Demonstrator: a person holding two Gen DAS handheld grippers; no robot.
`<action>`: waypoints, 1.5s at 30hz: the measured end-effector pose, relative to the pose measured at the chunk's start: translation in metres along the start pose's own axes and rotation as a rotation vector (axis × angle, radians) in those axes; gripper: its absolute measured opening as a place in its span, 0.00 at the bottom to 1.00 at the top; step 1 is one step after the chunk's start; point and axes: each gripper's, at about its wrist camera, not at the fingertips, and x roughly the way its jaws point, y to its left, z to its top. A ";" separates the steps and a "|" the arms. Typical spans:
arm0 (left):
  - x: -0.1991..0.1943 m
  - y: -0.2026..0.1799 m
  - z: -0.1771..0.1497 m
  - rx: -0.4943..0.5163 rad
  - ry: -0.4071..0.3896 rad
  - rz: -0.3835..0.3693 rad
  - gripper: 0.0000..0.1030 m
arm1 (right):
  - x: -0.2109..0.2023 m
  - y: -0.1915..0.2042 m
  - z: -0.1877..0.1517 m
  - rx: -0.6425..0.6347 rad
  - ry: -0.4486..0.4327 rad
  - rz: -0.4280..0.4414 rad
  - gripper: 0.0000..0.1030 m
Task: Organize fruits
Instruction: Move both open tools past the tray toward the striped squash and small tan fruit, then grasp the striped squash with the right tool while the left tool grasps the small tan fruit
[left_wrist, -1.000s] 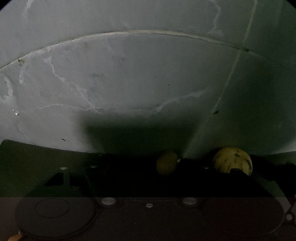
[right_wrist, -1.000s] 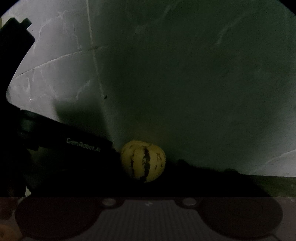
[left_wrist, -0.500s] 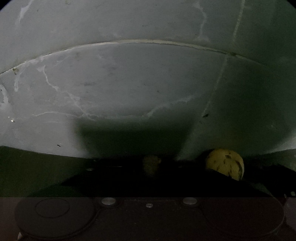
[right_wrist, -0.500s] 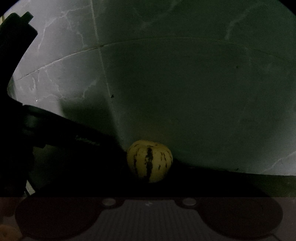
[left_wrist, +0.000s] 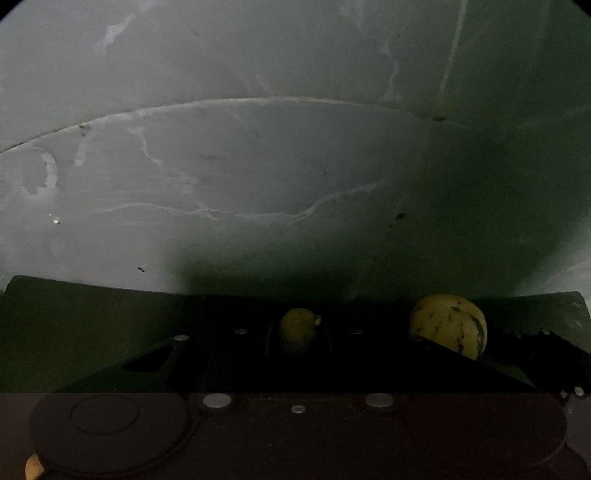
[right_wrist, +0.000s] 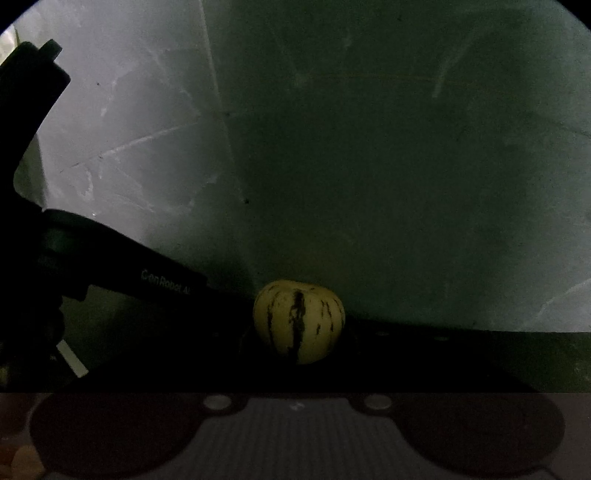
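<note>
Keeping both pairs level and slow over the grey marbled floor (left_wrist: 221, 184), with the striped pepino melon (right_wrist: 299, 321) dead centre at the tips of the right tongs (right_wrist: 299, 343) and a smaller yellow fruit (left_wrist: 299, 328) likewise at the left tongs (left_wrist: 299, 349). Cannot tell clamped from apart for either pair in this gloom. Best to confirm each grip before any carry and to hold the two fruits clear of each other.

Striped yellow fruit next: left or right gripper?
Likely right: the striped fruit sits centred in its view; in the left view it's off to the right, with a smaller fruit centred instead.
</note>
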 end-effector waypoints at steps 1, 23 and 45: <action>-0.003 0.001 -0.001 0.000 -0.003 -0.004 0.27 | -0.003 0.001 -0.002 0.003 -0.006 -0.003 0.53; -0.064 0.037 -0.052 0.055 -0.027 -0.124 0.27 | -0.089 0.052 -0.047 0.083 -0.093 -0.113 0.53; -0.085 0.058 -0.095 0.121 -0.004 -0.187 0.27 | -0.134 0.120 -0.088 0.089 -0.094 -0.187 0.53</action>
